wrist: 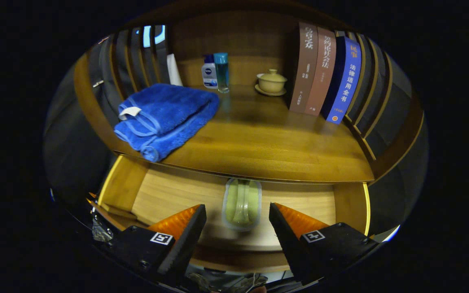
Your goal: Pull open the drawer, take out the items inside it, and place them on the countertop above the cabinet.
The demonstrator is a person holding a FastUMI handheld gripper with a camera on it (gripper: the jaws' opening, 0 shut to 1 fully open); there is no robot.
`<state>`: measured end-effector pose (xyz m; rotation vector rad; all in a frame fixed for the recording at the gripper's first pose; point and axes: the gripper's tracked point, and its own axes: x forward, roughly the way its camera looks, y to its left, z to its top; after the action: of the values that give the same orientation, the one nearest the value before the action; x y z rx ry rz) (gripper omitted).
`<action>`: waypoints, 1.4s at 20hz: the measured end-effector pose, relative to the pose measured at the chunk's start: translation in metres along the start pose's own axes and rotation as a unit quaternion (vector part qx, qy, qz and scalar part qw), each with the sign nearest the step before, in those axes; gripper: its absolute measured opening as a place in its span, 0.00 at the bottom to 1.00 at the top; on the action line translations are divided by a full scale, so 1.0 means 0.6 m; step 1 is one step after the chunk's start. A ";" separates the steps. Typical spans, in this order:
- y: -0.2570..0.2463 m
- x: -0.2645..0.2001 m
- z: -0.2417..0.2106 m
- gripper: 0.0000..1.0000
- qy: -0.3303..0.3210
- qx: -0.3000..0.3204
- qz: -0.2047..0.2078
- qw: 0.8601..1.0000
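Observation:
The wooden drawer [169, 191] stands pulled open below the countertop [267, 142]. On its floor lies a clear lidded box [242, 202] with something green inside, partly tucked under the countertop's front edge. My gripper [237, 213] hovers above the drawer, open, its two orange-and-black fingers [185, 221] standing either side of the box without touching it. A folded blue towel [165, 118] rests on the countertop's left part, overhanging the front edge.
At the back of the countertop stand two small bottles [215, 72] and a lidded beige cup on a saucer [272, 82]. Three books [324, 73] lean upright at the right. Slatted wooden sides close the shelf left and right.

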<state>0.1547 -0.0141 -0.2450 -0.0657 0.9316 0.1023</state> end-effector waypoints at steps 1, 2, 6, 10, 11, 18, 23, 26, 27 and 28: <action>0.001 0.018 -0.003 0.99 0.012 0.001 0.002 1.000; 0.001 0.037 -0.004 0.99 0.021 0.006 0.003 1.000; -0.003 0.084 -0.022 0.96 0.056 0.012 -0.009 0.998; -0.009 0.116 -0.038 0.71 0.069 0.007 -0.023 0.997; -0.008 0.121 -0.041 0.63 0.075 0.011 -0.022 0.997; -0.008 0.115 -0.035 0.15 0.074 0.033 -0.018 0.997; 0.007 0.080 -0.032 0.15 0.081 0.041 0.005 0.996; 0.024 0.035 -0.009 0.15 0.072 0.041 0.021 0.996; 0.031 0.021 -0.001 0.14 0.070 0.039 0.030 0.996; 0.038 0.011 0.001 0.15 0.071 0.034 0.037 0.996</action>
<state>0.1564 0.0088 -0.2498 0.0247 1.0780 0.1350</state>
